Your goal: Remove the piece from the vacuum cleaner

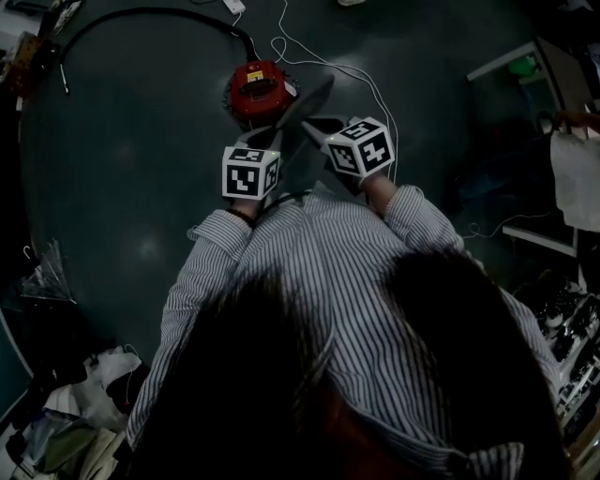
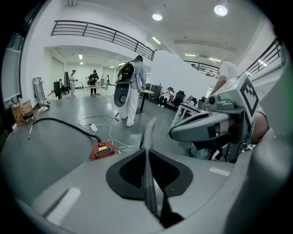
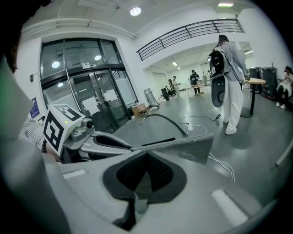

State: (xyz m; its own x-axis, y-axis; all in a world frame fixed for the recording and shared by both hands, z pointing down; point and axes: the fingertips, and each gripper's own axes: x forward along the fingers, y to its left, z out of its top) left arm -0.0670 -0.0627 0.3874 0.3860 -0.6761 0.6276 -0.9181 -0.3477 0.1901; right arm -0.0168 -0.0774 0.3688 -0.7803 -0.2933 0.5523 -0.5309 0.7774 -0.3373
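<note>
A thin, flat grey piece (image 1: 309, 101) is held up in the air above the floor, in front of the person. My left gripper (image 1: 274, 141) is shut on its near edge, so in the left gripper view the piece (image 2: 147, 137) shows edge-on between the closed pads. My right gripper (image 1: 317, 127) is shut on the same piece (image 3: 183, 147) from the other side. The red vacuum cleaner (image 1: 260, 89) sits on the floor just beyond, apart from the piece, with its black hose (image 1: 141, 14) curving away to the left. Each gripper sees the other: the right gripper (image 2: 206, 125) and the left gripper (image 3: 91, 137).
A white cable (image 1: 347, 70) loops over the dark floor right of the vacuum. Bags and clutter (image 1: 56, 412) lie at the lower left, and a white shelf (image 1: 553, 141) stands at the right. A person with a backpack device (image 2: 130, 89) stands a few metres off, near tables.
</note>
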